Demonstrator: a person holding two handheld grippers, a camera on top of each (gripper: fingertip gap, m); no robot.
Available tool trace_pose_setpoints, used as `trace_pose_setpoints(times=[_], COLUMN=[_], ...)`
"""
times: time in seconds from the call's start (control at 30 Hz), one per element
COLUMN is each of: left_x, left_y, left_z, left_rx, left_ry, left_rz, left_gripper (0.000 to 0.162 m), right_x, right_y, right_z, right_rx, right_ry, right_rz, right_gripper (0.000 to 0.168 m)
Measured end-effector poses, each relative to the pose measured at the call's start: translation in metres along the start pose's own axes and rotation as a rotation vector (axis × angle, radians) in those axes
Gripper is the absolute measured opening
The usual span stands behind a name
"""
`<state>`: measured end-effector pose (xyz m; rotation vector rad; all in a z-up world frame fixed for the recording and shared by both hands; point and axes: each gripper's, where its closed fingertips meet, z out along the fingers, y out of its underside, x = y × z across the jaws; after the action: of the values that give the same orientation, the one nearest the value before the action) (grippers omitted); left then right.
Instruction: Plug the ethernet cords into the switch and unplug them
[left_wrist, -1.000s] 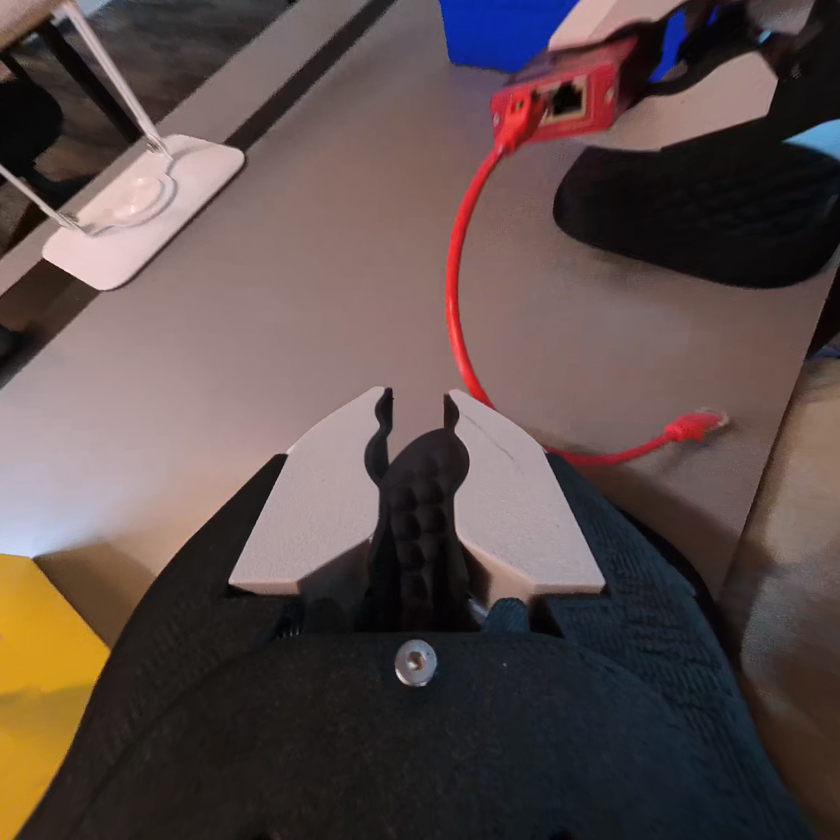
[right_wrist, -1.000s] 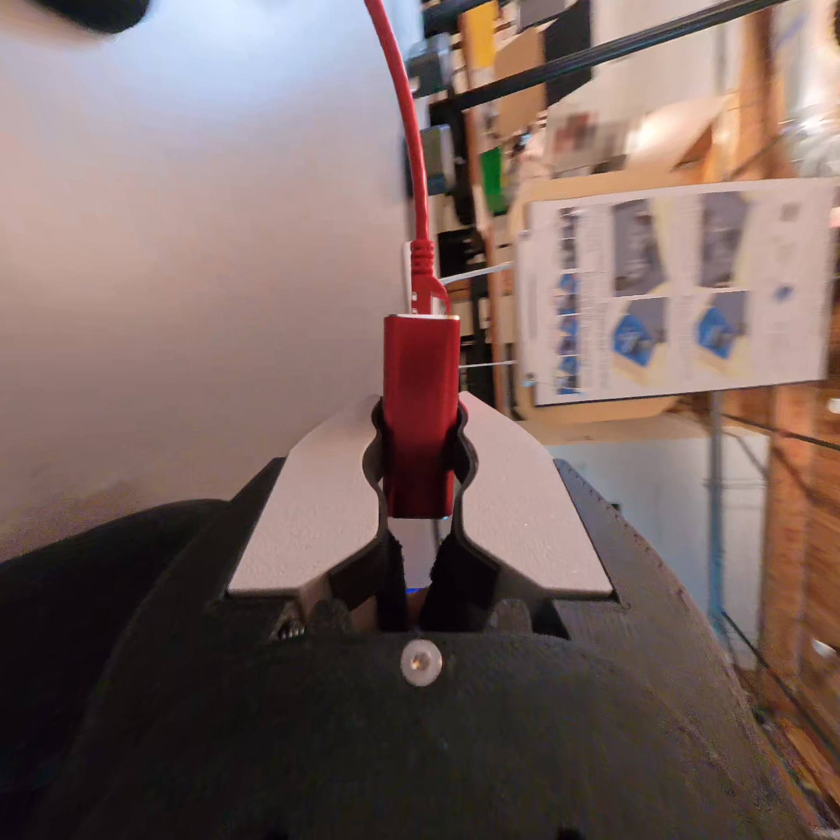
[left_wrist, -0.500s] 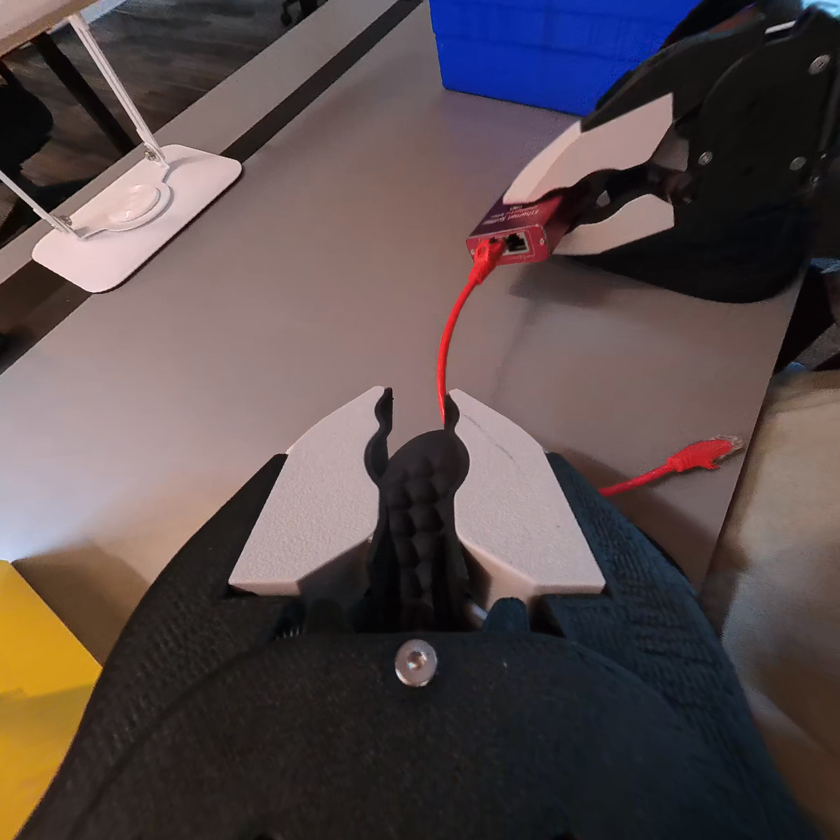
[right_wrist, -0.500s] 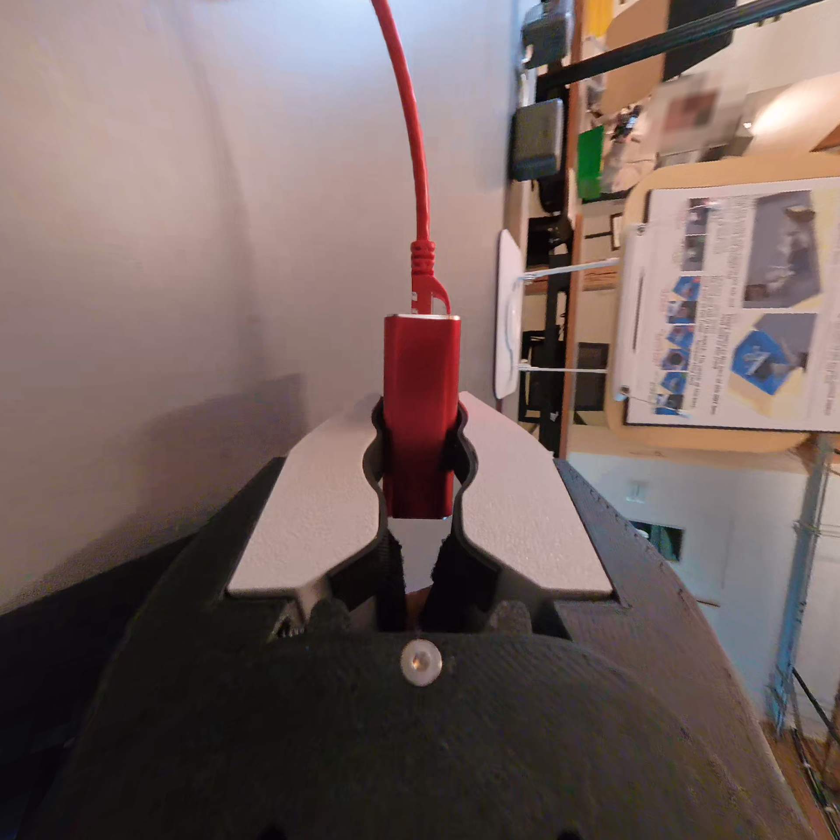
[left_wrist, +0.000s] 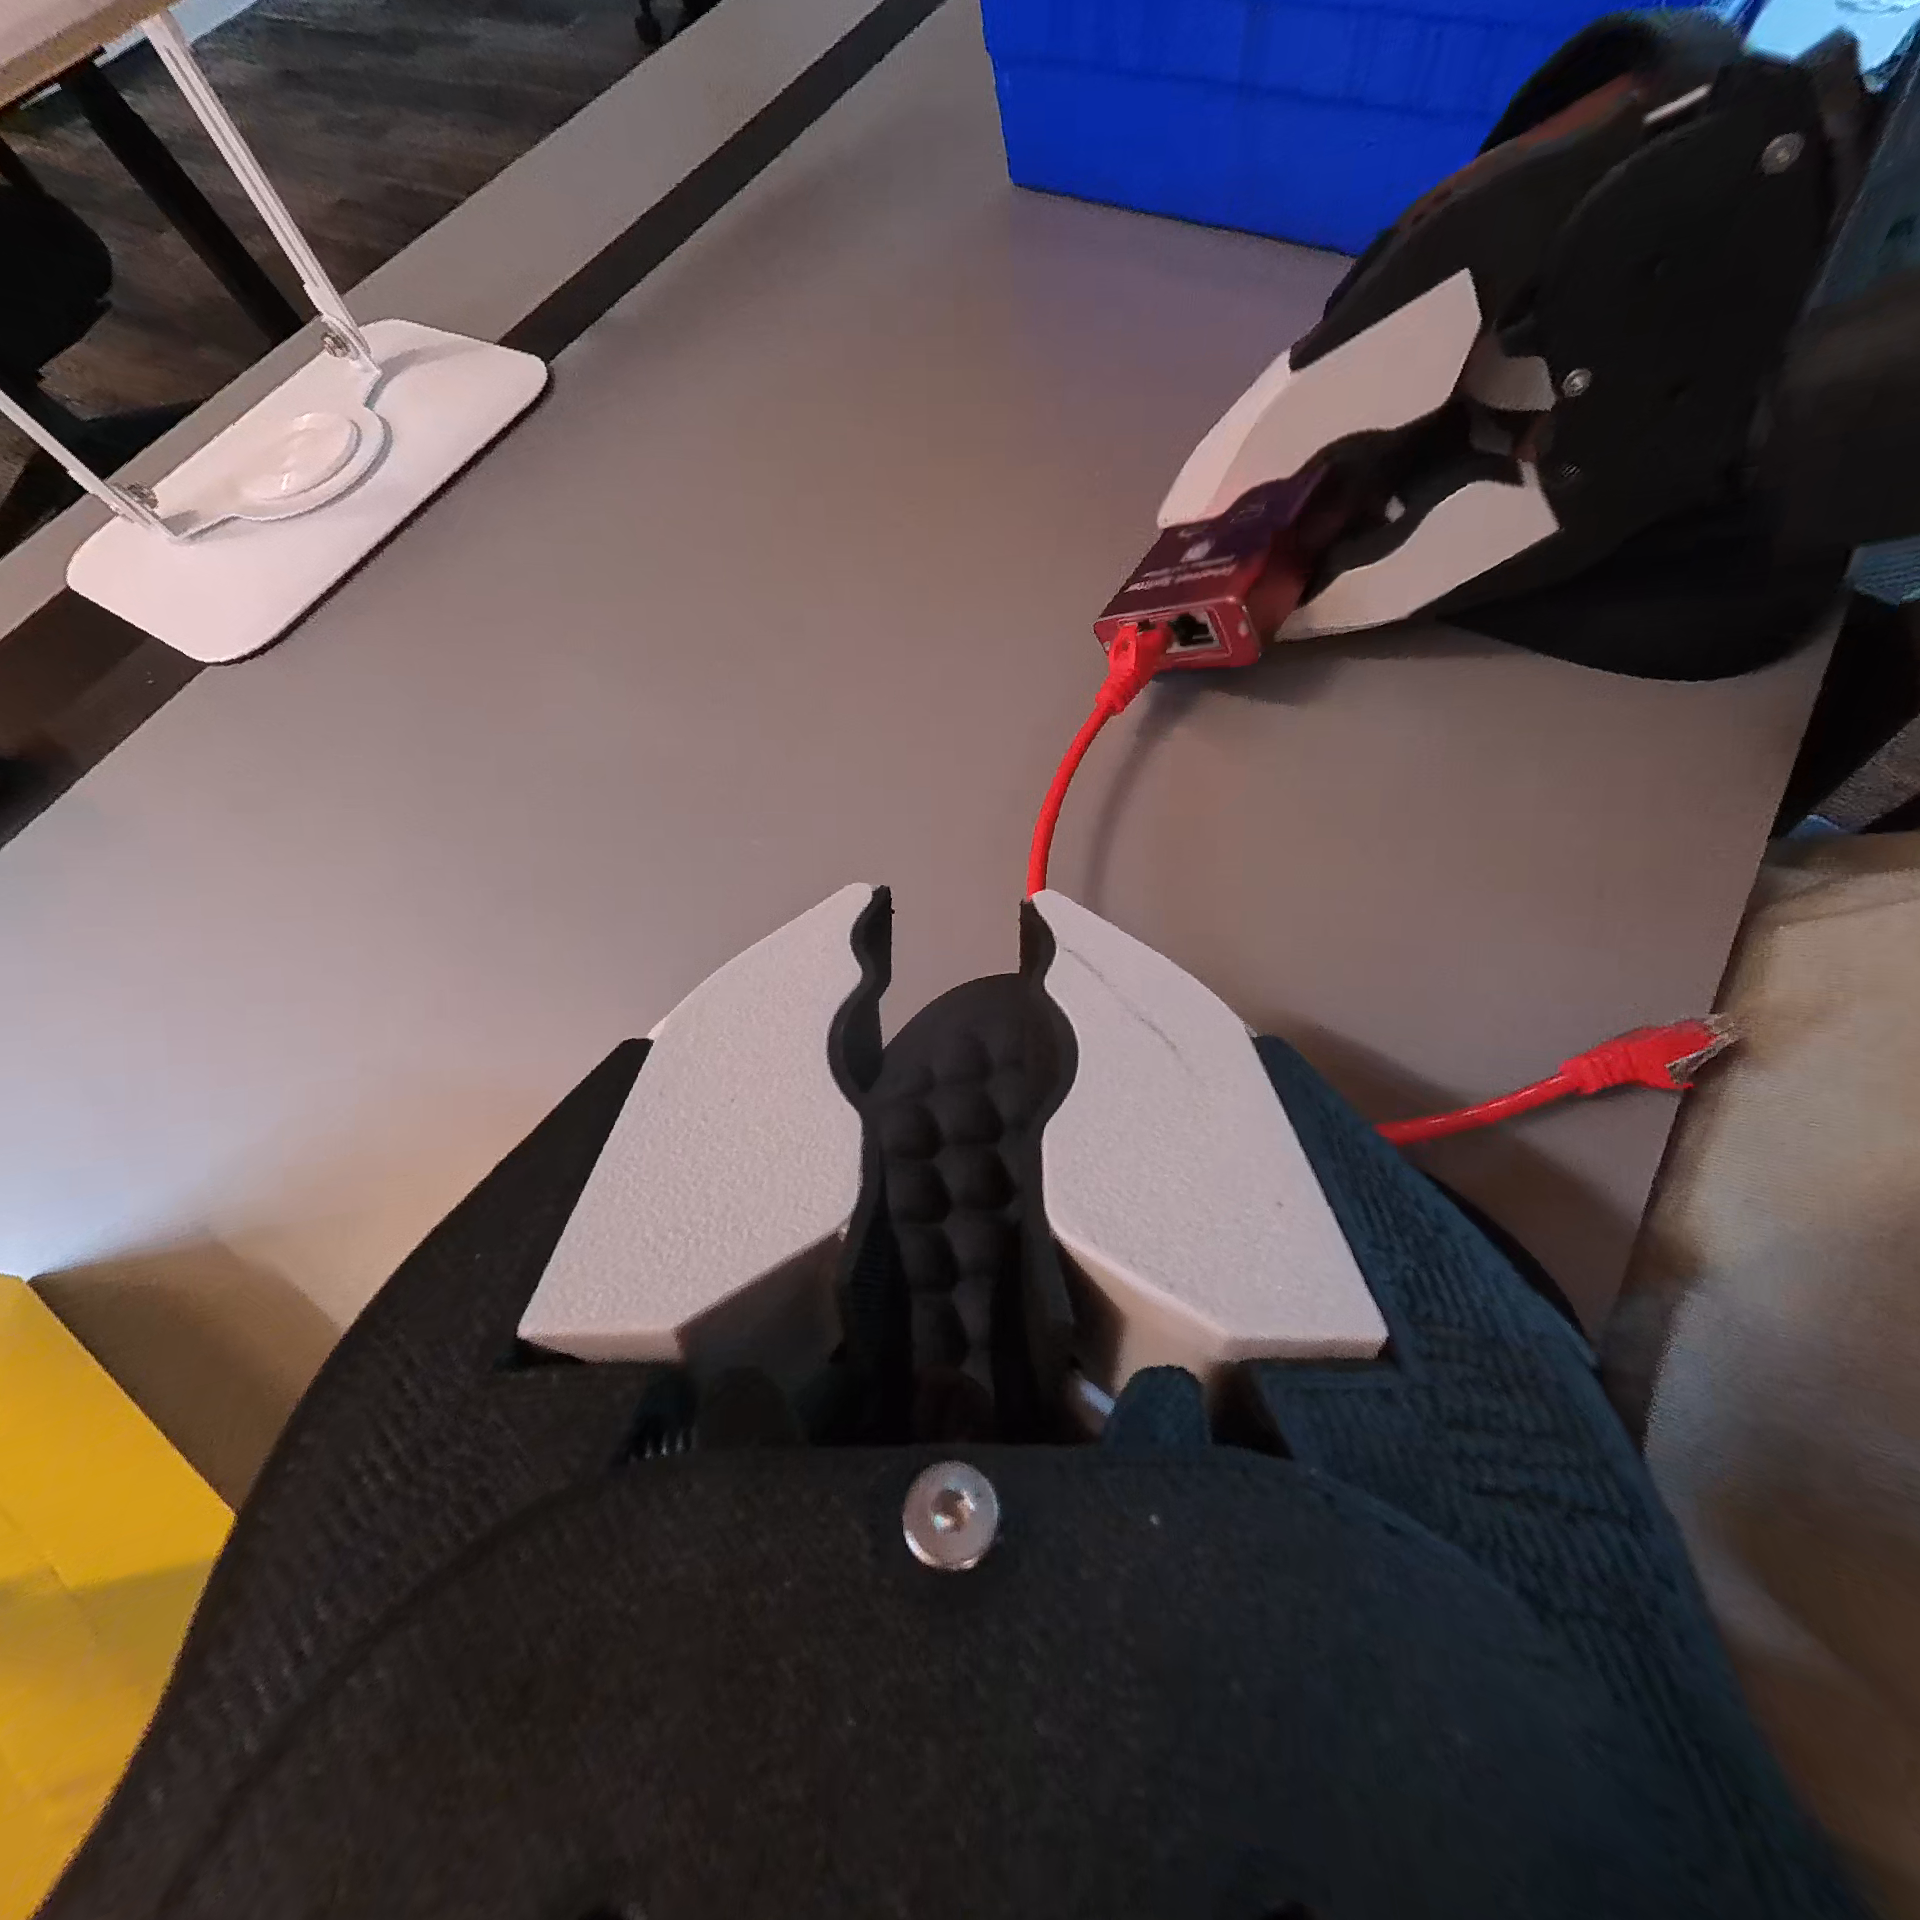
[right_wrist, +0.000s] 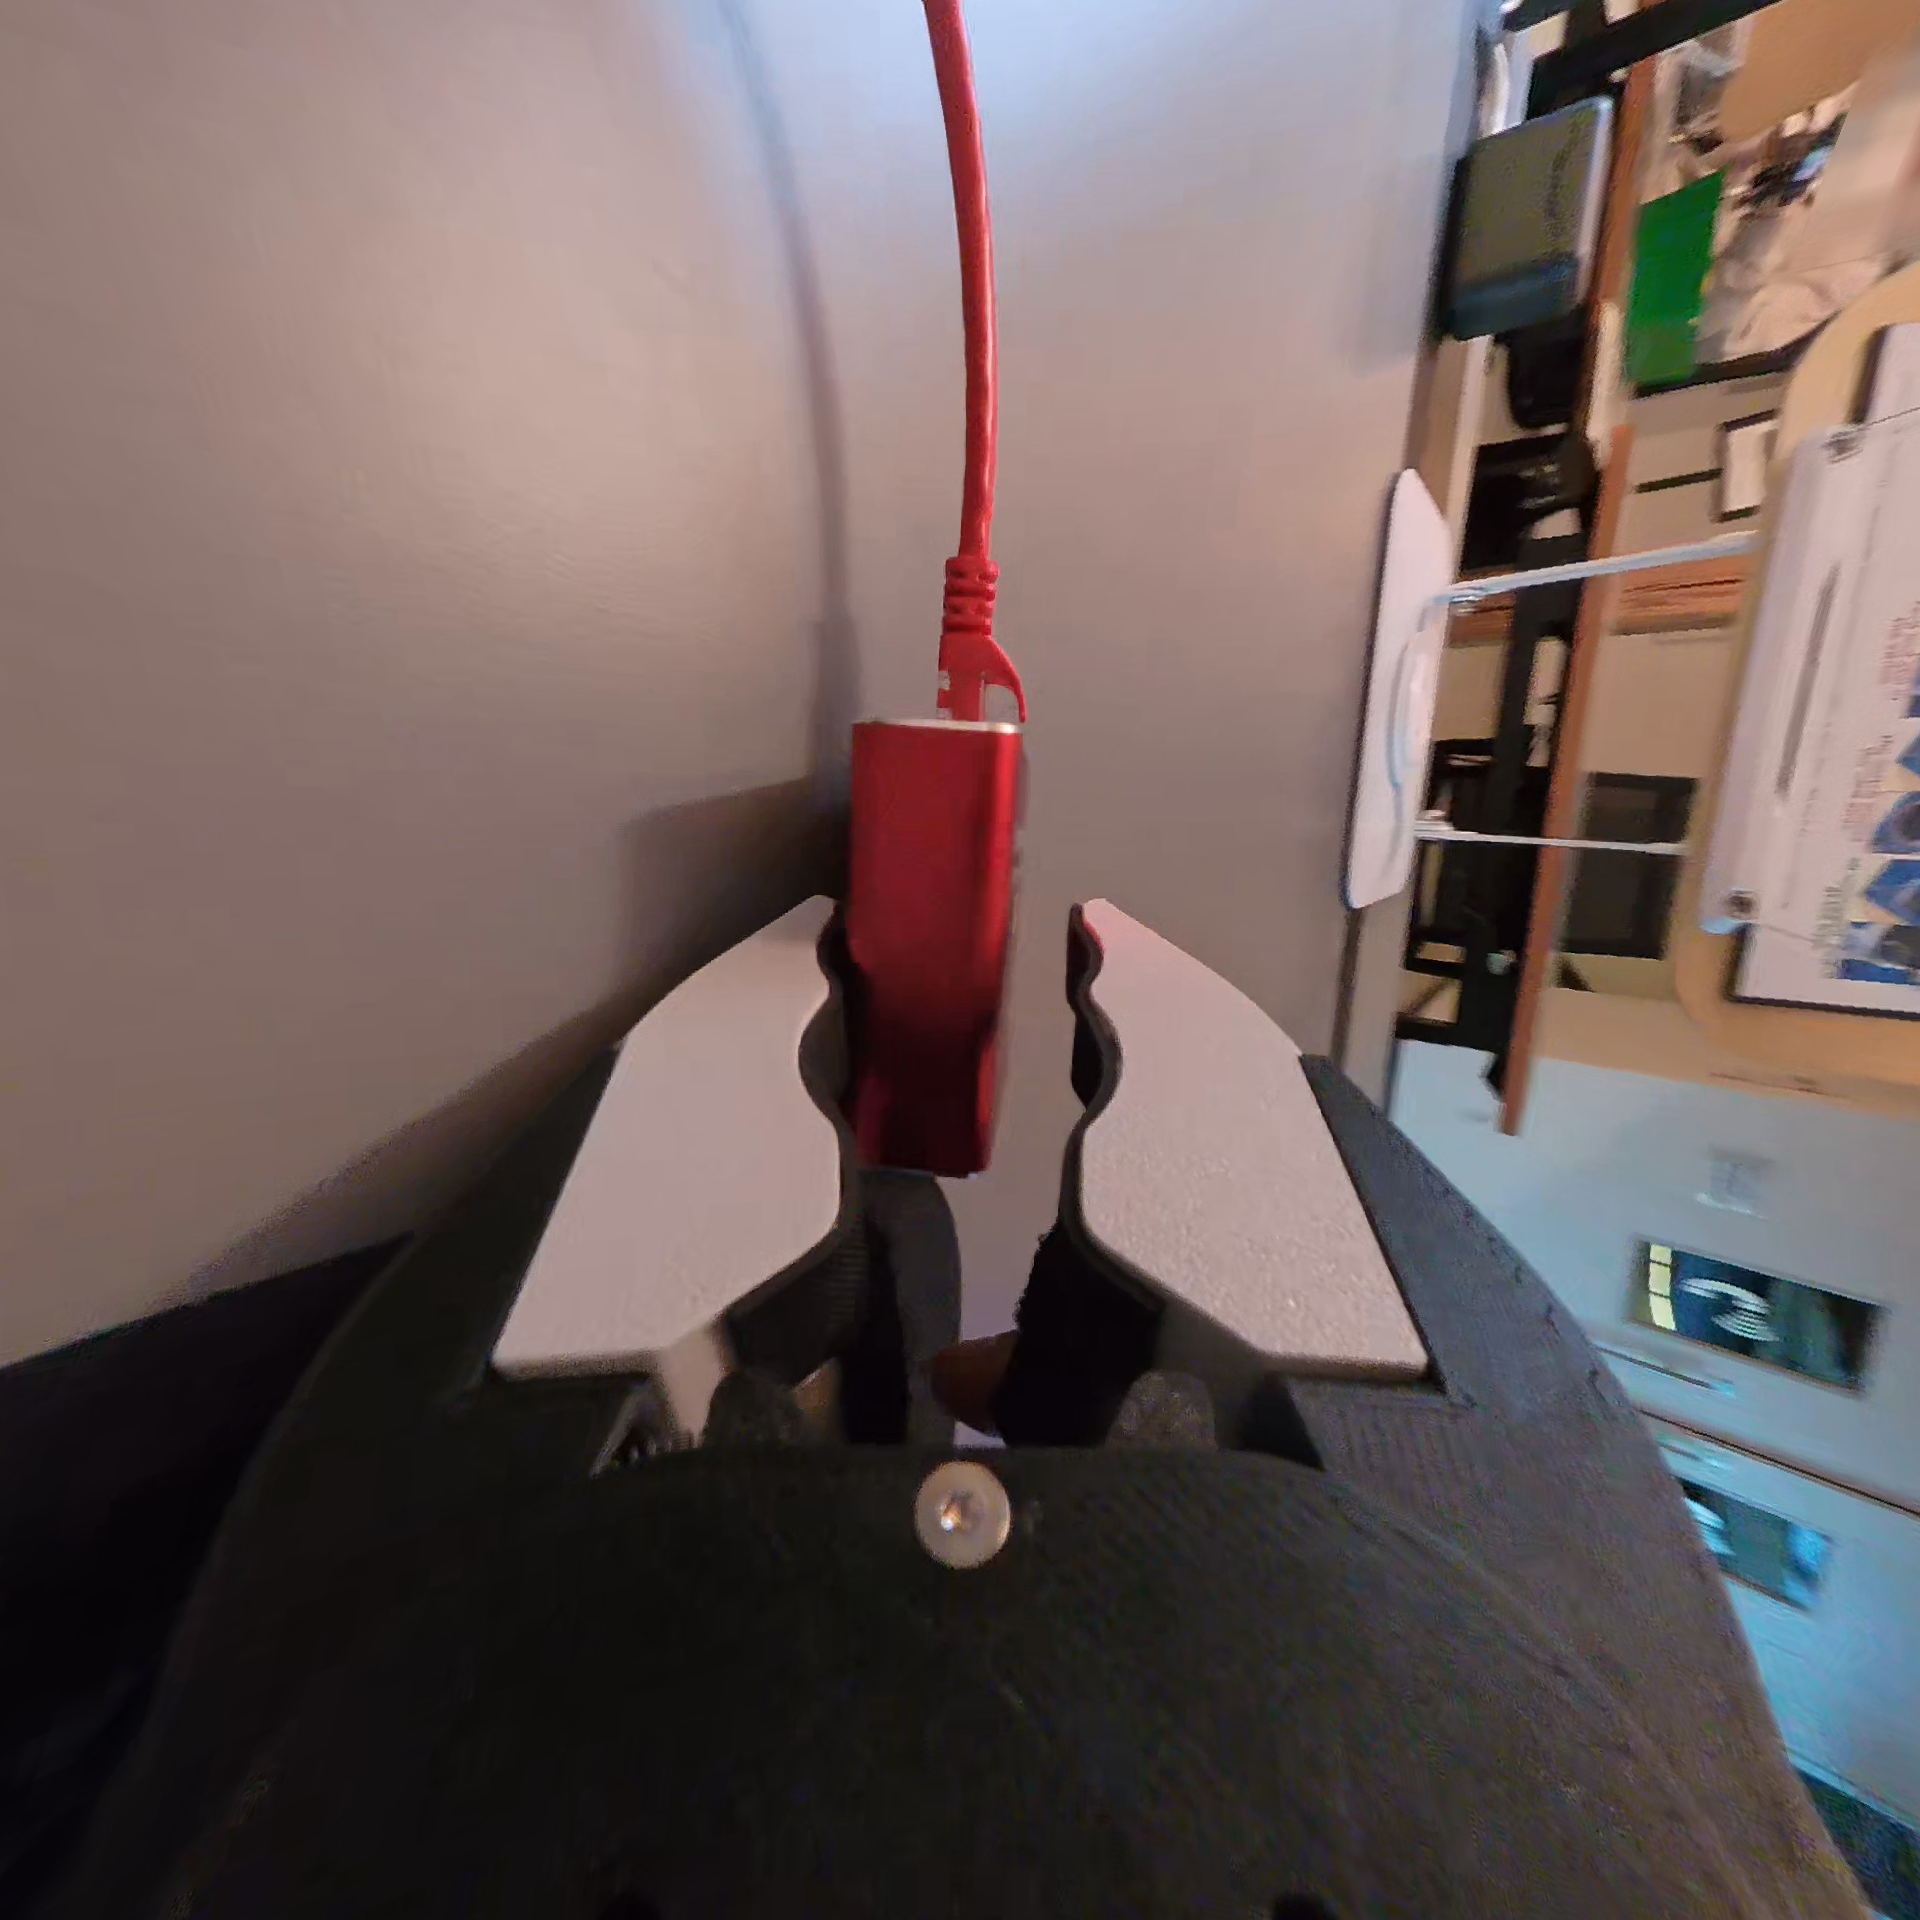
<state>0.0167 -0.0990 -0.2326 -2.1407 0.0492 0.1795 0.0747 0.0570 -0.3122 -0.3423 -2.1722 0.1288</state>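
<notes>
Left wrist view: the left claw (left_wrist: 956, 914) is slightly apart and empty; the red cord (left_wrist: 1060, 790) runs ahead-right into the switch (left_wrist: 1195, 603) on the counter (left_wrist: 623, 727).

Right wrist view: the right claw (right_wrist: 956, 920) is apart, with a gap beside the switch (right_wrist: 930, 935) between its fingers.

Your switch (left_wrist: 1179, 610) is dark red, with a purple patch on top. The cord (left_wrist: 1062, 790) going into it is bright red, and its loose plug (left_wrist: 1652, 1058) is red with a see-through tip. Your table (left_wrist: 644, 727) is plain grey. Both grippers, the left gripper (left_wrist: 956, 914) and the right gripper (right_wrist: 956, 925), have pale grey fingers on bumpy black bodies. The bin (left_wrist: 1195, 114) at the far end is bright blue. The stand (left_wrist: 301, 499) is white. There is a yellow block (left_wrist: 73, 1538) by your left side.
</notes>
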Motion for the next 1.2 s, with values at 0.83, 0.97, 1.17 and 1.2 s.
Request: trace_pose_setpoints(times=[0.83, 0.97, 1.17, 1.2], left_x=[-0.168, -0.185, -0.186, -0.187], left_y=[0.151, 0.206, 0.245, 0.250], left_z=[-0.199, -0.200, -0.183, -0.182], left_rx=[-0.474, -0.650, -0.790, -0.809], left_ry=[-0.629, -0.654, -0.645, -0.651], left_rz=[-0.399, -0.536, -0.621, -0.625], left_gripper=[0.029, 0.027, 0.030, 0.026], right_x=[0.020, 0.021, 0.028, 0.029], right_y=[-0.031, -0.025, -0.024, -0.023], right_z=[-0.042, -0.041, -0.045, -0.045], right_rx=[0.237, 0.180, 0.168, 0.162], right_ry=[-0.136, -0.095, -0.018, -0.002], right_rz=[0.474, 0.400, 0.316, 0.285], right_gripper=[0.056, 0.053, 0.044, 0.043])
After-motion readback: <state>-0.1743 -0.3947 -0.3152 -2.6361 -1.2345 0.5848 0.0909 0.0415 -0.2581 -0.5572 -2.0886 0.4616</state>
